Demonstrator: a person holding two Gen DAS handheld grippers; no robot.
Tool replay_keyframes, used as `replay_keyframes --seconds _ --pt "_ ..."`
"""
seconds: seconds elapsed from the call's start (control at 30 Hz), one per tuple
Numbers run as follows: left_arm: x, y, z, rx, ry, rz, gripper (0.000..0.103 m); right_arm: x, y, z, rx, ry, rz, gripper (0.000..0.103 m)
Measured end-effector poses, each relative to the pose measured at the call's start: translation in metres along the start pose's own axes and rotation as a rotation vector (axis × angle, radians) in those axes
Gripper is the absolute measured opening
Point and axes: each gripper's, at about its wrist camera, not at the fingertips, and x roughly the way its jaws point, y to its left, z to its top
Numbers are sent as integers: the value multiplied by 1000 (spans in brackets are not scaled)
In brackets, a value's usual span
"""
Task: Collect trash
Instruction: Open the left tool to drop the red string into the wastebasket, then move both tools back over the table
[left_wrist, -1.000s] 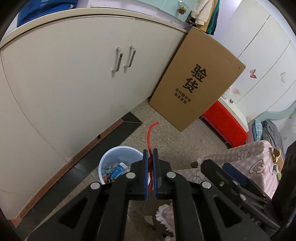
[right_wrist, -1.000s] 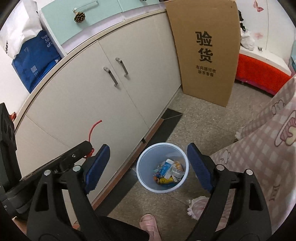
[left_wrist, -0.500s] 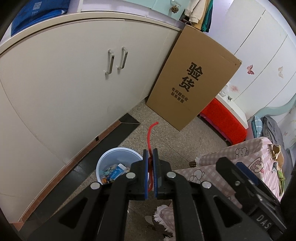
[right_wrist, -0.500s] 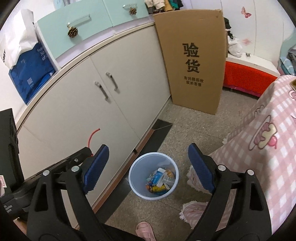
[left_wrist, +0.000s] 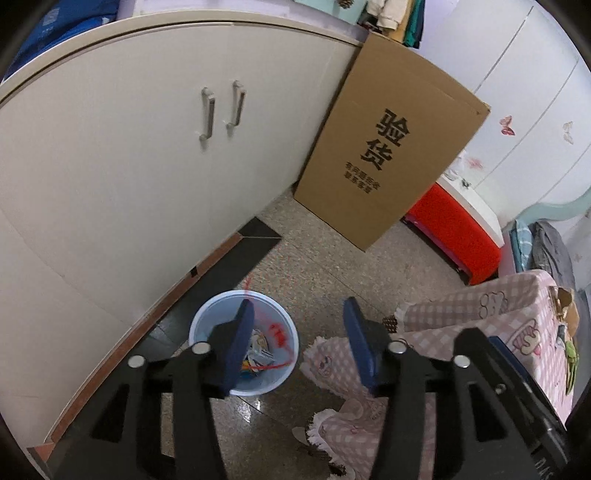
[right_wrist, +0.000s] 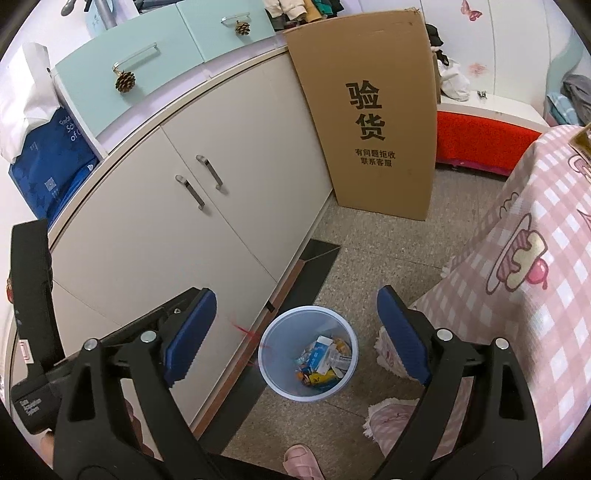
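A pale blue trash bin (left_wrist: 284, 325) stands on the floor by the cabinet, with wrappers inside; it also shows in the right wrist view (right_wrist: 273, 365). My left gripper (left_wrist: 299, 343) is open above the bin. A thin red string (left_wrist: 275, 332), blurred, is in the air at the bin's mouth, free of the fingers; in the right wrist view the red string (right_wrist: 245, 331) shows left of the bin rim. My right gripper (right_wrist: 295, 338) is open and empty, high above the bin.
A cream cabinet (left_wrist: 147, 147) runs along the left. A tall cardboard box (left_wrist: 388, 158) leans against its end. A red bench (left_wrist: 454, 229) stands behind. A pink checked tablecloth (right_wrist: 524, 258) hangs at the right. A pink slipper (right_wrist: 301, 458) is below.
My left gripper has opened and let go of the red string, which now falls at the bin. The right gripper has risen a little and stays open.
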Motion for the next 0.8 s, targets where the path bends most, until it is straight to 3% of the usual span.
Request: replay_keyframes --seconds 0.23,0.5,0.8 --pt "-8 5 -8 -20 9 -13 54 -12 2 -2 -13 1 -9 87" --pt "-45 -11 -23 -12 -22 -52 55 -60 -6 -4 -7 -52 -26 87" --pt "-95 -75 -42 95 -76 -110 56 -141 -45 -6 21 -154 -68 88"
